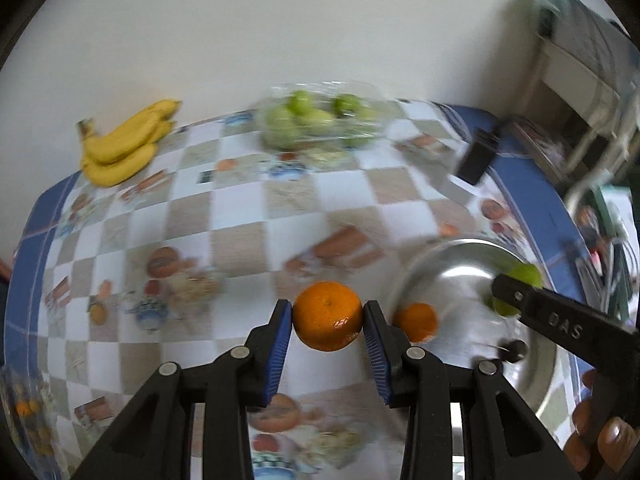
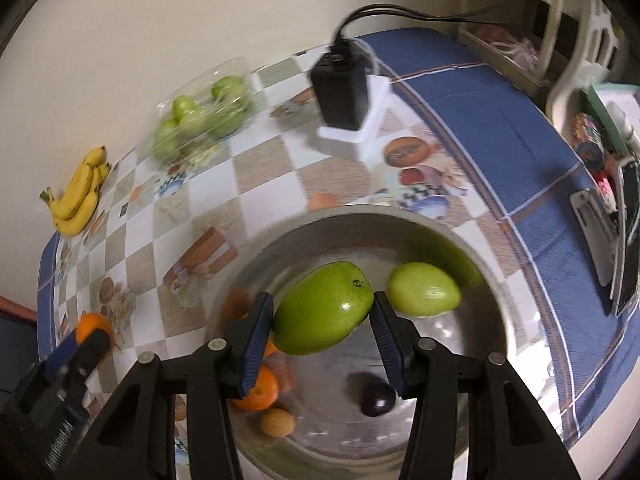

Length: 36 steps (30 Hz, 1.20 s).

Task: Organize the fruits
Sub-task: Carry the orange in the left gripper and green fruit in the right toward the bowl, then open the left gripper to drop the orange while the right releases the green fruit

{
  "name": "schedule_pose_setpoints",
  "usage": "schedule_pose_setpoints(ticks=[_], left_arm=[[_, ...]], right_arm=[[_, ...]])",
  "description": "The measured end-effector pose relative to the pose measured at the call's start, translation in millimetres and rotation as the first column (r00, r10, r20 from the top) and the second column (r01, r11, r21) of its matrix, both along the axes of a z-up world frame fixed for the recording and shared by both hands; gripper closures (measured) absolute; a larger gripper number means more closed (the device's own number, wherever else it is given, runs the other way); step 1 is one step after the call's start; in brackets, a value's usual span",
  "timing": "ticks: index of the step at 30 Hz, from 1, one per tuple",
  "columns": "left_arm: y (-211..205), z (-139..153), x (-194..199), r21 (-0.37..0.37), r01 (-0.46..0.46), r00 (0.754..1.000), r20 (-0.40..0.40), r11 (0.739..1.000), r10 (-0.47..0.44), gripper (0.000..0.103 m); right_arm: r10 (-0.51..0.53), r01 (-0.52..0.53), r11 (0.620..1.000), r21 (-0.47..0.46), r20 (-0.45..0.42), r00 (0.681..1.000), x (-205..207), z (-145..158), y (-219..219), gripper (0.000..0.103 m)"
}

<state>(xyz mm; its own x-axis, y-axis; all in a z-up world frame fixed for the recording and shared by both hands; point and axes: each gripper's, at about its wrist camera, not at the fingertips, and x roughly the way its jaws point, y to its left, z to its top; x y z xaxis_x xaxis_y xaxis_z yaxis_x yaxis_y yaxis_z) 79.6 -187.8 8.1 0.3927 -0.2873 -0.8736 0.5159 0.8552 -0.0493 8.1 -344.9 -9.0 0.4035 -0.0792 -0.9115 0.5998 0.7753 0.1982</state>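
Observation:
My left gripper (image 1: 328, 309) is shut on an orange tangerine (image 1: 327, 320), held above the checked tablecloth just left of a metal bowl (image 1: 460, 258). A second tangerine (image 1: 416, 322) lies in that bowl. My right gripper (image 2: 323, 300) is shut on a large green fruit (image 2: 320, 316) over the bowl (image 2: 360, 216). Below it in the bowl lie another green fruit (image 2: 424, 288), a tangerine (image 2: 260, 392), a small tan fruit (image 2: 277, 422) and a dark fruit (image 2: 376, 398). In the right wrist view the left gripper's tangerine (image 2: 92, 326) shows at the lower left.
A bunch of bananas (image 1: 124, 144) lies at the far left by the wall. Beside it a clear plastic box of green fruits (image 1: 320, 118) stands at the back. A black device (image 2: 342, 88) on a white stand sits at the back right. Cluttered shelves and chairs stand beyond the table's right edge.

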Motion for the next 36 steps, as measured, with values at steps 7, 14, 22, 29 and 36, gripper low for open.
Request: schedule_pose_setpoints(ticks=[7, 14, 22, 29, 36], left_arm=[[-42.0, -10.1, -30.4, 0.029, 0.113, 0.994, -0.002, 0.993, -0.113, 0.064], [-60.0, -28.1, -42.5, 0.046, 0.138, 0.99, -0.033, 0.989, -0.137, 0.064], [-65.9, -40.6, -45.2, 0.066, 0.141, 0.99, -0.043, 0.988, -0.138, 0.064], [-76.7, -49.4, -51.4, 0.092, 0.174, 0.985, -0.038, 0.981, -0.171, 0.064], [-81.1, -53.0, -54.1, 0.107, 0.188, 0.982, -0.027, 0.976, -0.186, 0.063]], right_arm=[[-0.017, 0.017, 1.0, 0.006, 0.008, 1.0, -12.7, 2.7, -9.4, 0.051], [-0.01, 0.011, 0.999, 0.038, -0.013, 1.0, -15.7, -8.7, -13.1, 0.051], [0.001, 0.002, 0.998, 0.056, -0.058, 0.998, -15.8, -24.1, -15.7, 0.051], [0.021, -0.015, 0.998, 0.064, -0.088, 0.996, -13.3, -33.6, -14.7, 0.051], [0.02, -0.01, 0.997, 0.082, -0.115, 0.993, -13.4, -43.8, -15.4, 0.051]])
